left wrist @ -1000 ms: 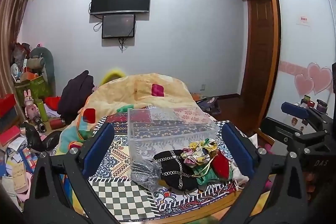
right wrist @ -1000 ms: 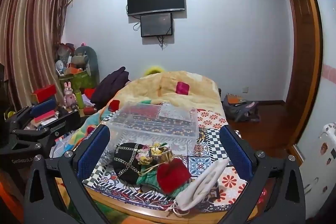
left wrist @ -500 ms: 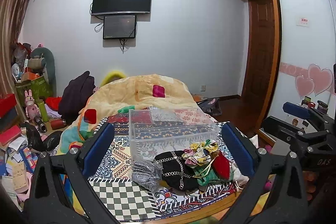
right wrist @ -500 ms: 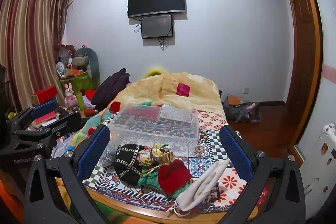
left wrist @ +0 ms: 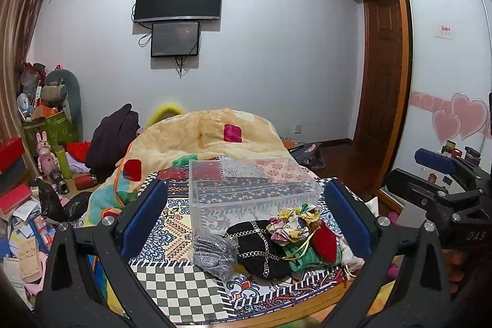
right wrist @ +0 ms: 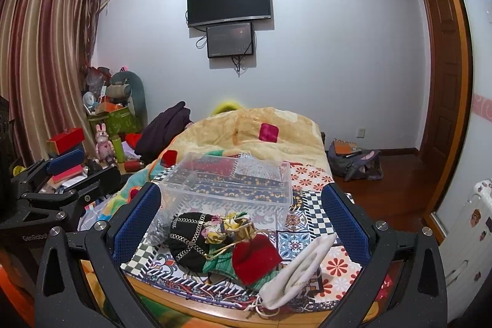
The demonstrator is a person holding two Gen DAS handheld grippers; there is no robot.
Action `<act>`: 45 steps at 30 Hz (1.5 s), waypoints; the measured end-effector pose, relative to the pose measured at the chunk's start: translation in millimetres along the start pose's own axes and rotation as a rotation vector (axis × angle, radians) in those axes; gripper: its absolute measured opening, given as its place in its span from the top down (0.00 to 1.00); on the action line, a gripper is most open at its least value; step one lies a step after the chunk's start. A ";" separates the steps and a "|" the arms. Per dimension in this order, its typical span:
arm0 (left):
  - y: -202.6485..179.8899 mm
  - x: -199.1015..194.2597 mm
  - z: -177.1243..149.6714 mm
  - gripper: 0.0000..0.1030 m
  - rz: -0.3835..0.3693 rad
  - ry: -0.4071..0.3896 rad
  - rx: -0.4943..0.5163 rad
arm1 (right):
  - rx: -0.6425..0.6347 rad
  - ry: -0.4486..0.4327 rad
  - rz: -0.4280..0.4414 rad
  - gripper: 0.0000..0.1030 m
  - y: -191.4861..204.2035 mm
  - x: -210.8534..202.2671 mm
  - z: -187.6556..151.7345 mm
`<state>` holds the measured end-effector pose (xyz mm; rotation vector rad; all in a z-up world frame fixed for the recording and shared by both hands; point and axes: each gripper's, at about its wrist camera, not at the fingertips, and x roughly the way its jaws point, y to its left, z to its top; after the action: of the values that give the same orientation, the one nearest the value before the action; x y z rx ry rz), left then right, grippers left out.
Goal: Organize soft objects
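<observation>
A pile of soft pouches lies at the near end of the bed: a silver-grey one [left wrist: 213, 252], a black one with gold chain lines [left wrist: 261, 248], a floral one [left wrist: 292, 225], a green one [left wrist: 296, 255], a red one [right wrist: 255, 262] and a white drawstring bag [right wrist: 299, 272]. A clear plastic box [left wrist: 246, 186] stands just behind them, empty. My left gripper [left wrist: 246, 215] is open, back from the pile. My right gripper [right wrist: 241, 219] is open, also short of the pile. Each gripper shows at the edge of the other's view.
A patterned cloth [left wrist: 172, 223] covers the bed end, with a wooden edge [right wrist: 190, 308] in front. A yellow quilt [left wrist: 209, 134] is heaped behind the box. Clutter and boxes [left wrist: 18, 180] fill the floor at left. A bag [right wrist: 353, 163] lies on the floor at right.
Both views have dipped slightly, so the room sits a little higher in frame. The pouches and the box have not moved. Both grippers stay open.
</observation>
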<state>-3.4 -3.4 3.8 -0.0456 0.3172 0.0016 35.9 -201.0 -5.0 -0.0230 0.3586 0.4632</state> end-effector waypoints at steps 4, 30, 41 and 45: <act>-0.3 0.1 0.3 0.00 -0.001 0.002 -0.002 | -0.002 -0.002 0.004 0.00 1.7 -2.0 2.8; 3.1 2.6 -1.8 0.00 0.003 0.007 -0.003 | 0.000 -0.012 0.009 0.00 3.6 -4.4 2.3; -1.7 0.4 -3.4 0.00 -0.005 0.000 0.016 | 0.002 -0.014 0.007 0.00 2.8 -4.3 2.9; -3.1 1.5 -3.9 0.00 -0.007 0.006 0.022 | 0.005 -0.012 0.013 0.00 3.0 -3.8 3.3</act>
<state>-3.2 -6.7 -0.3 -0.0252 0.3234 -0.0088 32.5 -199.6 -0.5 -0.0130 0.3484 0.4747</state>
